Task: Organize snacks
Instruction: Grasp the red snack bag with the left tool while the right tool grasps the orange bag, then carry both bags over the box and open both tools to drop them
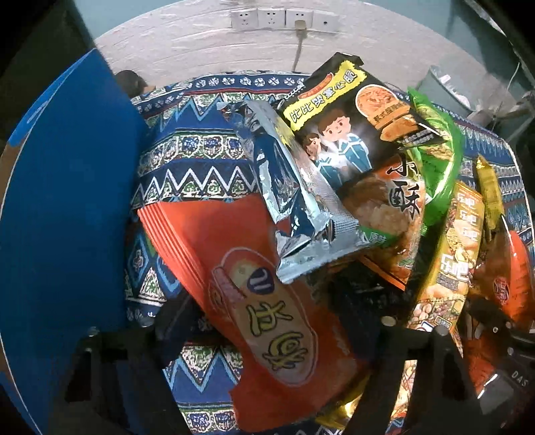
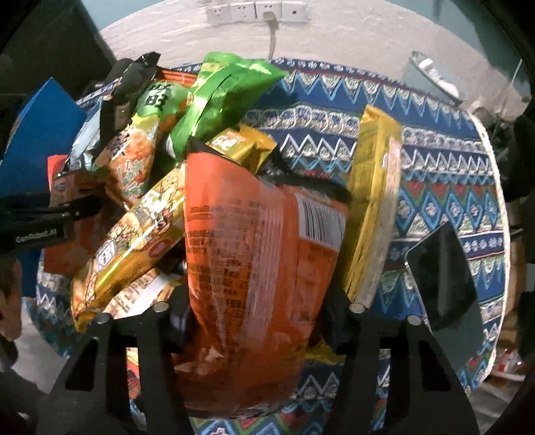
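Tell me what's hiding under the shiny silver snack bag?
The silver bag lies on a big orange packet and has a black cartoon packet leaning on it. Below them shows the patterned tablecloth. Anything directly beneath the silver bag is covered.

white wall (image 1: 200,43) with sockets (image 1: 284,19), patterned tablecloth (image 2: 434,187) on round table.

A home room: patterned tablecloth (image 1: 200,160) on a round table, wall sockets (image 1: 284,20).
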